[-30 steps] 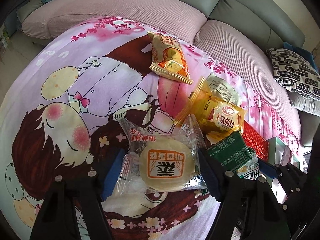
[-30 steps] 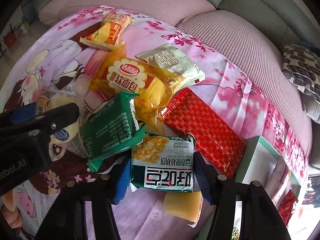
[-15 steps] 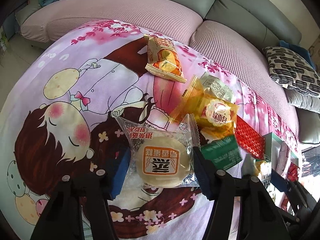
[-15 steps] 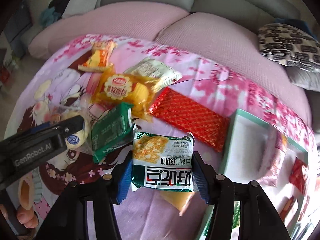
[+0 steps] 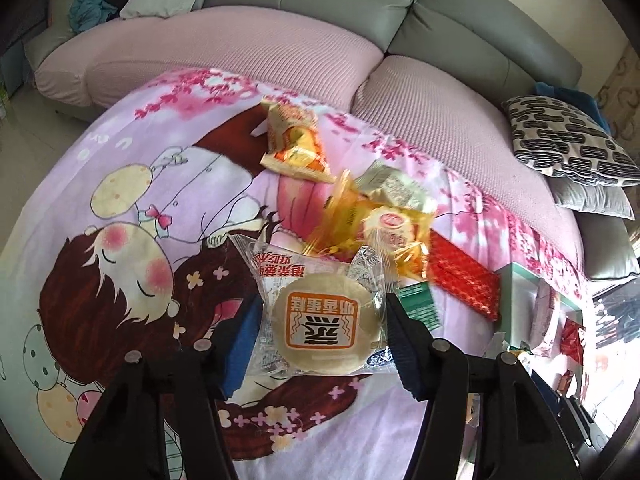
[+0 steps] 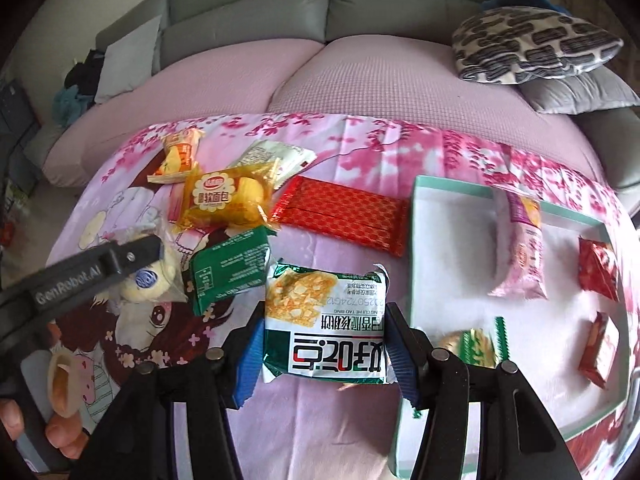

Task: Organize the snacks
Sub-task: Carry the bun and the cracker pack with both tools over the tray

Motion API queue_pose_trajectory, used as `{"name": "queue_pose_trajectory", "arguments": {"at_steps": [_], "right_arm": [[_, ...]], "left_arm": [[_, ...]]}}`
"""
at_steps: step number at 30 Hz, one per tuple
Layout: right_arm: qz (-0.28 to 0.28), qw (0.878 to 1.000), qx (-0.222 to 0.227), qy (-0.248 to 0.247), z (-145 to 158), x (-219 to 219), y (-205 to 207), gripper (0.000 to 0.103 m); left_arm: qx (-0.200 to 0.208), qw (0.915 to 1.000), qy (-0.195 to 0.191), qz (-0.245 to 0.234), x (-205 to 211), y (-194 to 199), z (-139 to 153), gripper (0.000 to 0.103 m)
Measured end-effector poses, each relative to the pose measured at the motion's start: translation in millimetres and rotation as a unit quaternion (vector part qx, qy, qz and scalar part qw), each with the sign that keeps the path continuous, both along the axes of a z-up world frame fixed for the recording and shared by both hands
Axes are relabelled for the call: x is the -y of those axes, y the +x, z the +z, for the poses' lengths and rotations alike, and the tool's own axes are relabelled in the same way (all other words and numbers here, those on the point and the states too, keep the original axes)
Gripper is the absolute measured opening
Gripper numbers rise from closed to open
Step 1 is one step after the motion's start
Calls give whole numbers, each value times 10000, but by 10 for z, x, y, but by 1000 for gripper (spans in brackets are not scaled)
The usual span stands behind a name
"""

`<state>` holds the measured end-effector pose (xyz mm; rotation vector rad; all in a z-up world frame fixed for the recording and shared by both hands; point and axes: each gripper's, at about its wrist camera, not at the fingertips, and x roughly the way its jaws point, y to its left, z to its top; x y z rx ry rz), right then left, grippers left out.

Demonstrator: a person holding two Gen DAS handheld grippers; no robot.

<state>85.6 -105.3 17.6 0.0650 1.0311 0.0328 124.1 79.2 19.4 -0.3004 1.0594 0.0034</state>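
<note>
My left gripper (image 5: 322, 344) is shut on a round cake in a clear wrapper (image 5: 326, 324), held just above the cartoon blanket (image 5: 120, 280). The right wrist view shows one of its fingers (image 6: 120, 258) against that cake (image 6: 148, 280). My right gripper (image 6: 325, 356) is shut on a green-and-white cracker packet (image 6: 326, 320), which hangs over the blanket beside the left rim of a mint-green tray (image 6: 452, 196). In the tray lie a pink packet (image 6: 524, 248) and two red ones (image 6: 598, 268).
Loose snacks lie on the blanket: a yellow bread bag (image 6: 224, 200), a dark green packet (image 6: 228, 268), a flat red packet (image 6: 344, 216), an orange packet (image 6: 180, 156) and a pale one (image 6: 276, 156). Behind is a pink-covered sofa (image 6: 360, 80) with a patterned cushion (image 6: 532, 48).
The left jaws closed onto the cake wrapper and lifted it a little. The right gripper carried the cracker packet to the right, up to the tray, and rolled as it went.
</note>
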Motion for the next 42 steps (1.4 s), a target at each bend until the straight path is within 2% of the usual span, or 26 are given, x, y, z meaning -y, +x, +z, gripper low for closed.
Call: {"name": "queue_pose_trajectory", "arguments": {"at_steps": [8, 14, 21, 31, 34, 40, 42], "right_arm": [[-545, 9983, 197, 36, 124, 391, -129, 58], [-1024, 9939, 365, 161, 247, 828, -254, 58], [-1976, 9794, 409, 89, 310, 1512, -448, 58], [-2699, 9616, 464, 204, 334, 2100, -691, 58], [-2677, 9618, 493, 283, 320, 2152, -688, 59], [-2531, 9650, 530, 441, 214, 2158, -573, 58], [-2483, 9660, 518, 494, 154, 2162, -498, 58]], "left_arm": [[293, 9990, -93, -324, 281, -61, 203, 62], [383, 9952, -147, -890, 723, -114, 243, 62], [431, 9854, -144, -1642, 1304, -229, 245, 62], [397, 9657, 60, -2565, 2079, -405, 166, 62], [411, 9629, 128, -2665, 2209, -384, 148, 62], [286, 9709, 213, -2367, 2252, -120, 50, 62], [254, 9711, 282, -2355, 2296, -31, 27, 62]]}}
